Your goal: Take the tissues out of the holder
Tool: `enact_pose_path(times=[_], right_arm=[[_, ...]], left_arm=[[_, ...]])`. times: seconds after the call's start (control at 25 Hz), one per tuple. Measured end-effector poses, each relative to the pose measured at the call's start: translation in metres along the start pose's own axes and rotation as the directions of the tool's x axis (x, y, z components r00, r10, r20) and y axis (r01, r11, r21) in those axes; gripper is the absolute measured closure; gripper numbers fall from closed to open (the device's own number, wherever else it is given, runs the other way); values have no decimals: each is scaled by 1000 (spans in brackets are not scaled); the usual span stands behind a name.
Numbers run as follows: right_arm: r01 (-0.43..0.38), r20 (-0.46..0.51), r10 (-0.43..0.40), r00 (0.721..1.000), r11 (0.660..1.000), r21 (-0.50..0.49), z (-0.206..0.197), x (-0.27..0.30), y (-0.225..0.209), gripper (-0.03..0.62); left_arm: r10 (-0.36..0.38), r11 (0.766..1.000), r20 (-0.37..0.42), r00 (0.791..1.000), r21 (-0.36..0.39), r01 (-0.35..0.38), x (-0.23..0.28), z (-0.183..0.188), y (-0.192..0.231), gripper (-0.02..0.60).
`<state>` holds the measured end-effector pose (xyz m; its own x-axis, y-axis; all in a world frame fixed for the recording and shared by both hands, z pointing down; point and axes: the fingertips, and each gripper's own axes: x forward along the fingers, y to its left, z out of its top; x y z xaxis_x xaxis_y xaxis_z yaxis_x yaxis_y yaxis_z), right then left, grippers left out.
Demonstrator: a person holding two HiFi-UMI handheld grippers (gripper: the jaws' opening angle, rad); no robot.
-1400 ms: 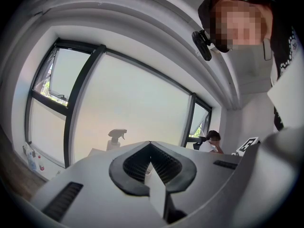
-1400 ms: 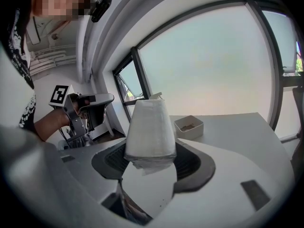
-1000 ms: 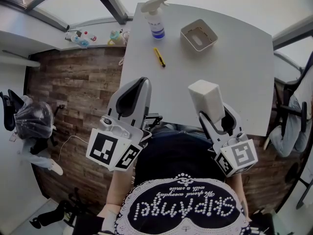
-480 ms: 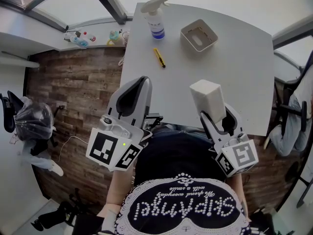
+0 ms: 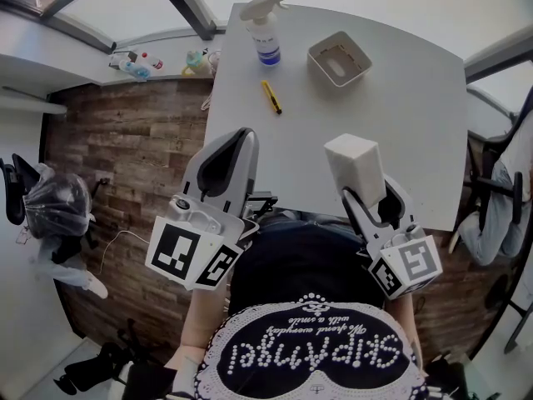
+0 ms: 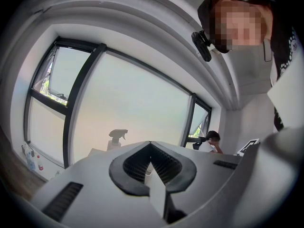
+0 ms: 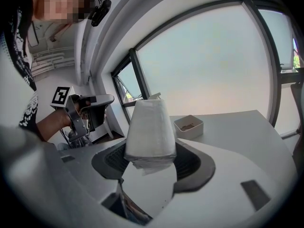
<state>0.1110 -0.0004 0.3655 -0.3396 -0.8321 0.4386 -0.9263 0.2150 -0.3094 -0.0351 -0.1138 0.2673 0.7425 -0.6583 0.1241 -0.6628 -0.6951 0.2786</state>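
Holding the stack of tissues point(image 5: 353, 165) in your right tool point(image 5: 366, 197), you have the two jaws pressed on its sides near the bottom end. The rest of the white stack sticks out past the jaw tips. In the right gripper view the stack stands upright between the jaws, and a loose bit of tissue hangs out at its lower edge. The stack is up in the air over the near edge of the table point(image 5: 416, 123) and does not touch it. The holder point(image 5: 339, 58) is a small white box. It sits on the far part of the table with its open top facing up, well apart from the stack. Your left tool point(image 5: 223, 167) is out to the left, over the near left corner of the table and the wooden floor point(image 5: 125, 140). Its jaws are clenched, the tips meet, and nothing is held between them. A spray bottle point(image 5: 265, 32) stands upright at the far left corner of the table, just left of the holder. A small yellow stick point(image 5: 271, 97) lies flat on the table, nearer to you than the bottle. Both are apart from your tools.
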Motion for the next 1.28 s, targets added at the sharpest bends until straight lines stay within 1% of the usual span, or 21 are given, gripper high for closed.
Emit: enact_pose_path(times=[0.48,0.96,1.28], right_arm=[[-2,-12,2,1000,1000,3,-2,2,-3,326],[-1,-15,1,1000,1000,3,-2,2,-6,326],[-8,-23,8,1000,1000,1,-2,2,-6,326]], left_arm=[[17,1000,2,1000,4,-17,1,2,5,580],[75,997,17,997,5,-75,-5,7,23,580],[79,997,20,997,4,-79,-4,8,23,580]])
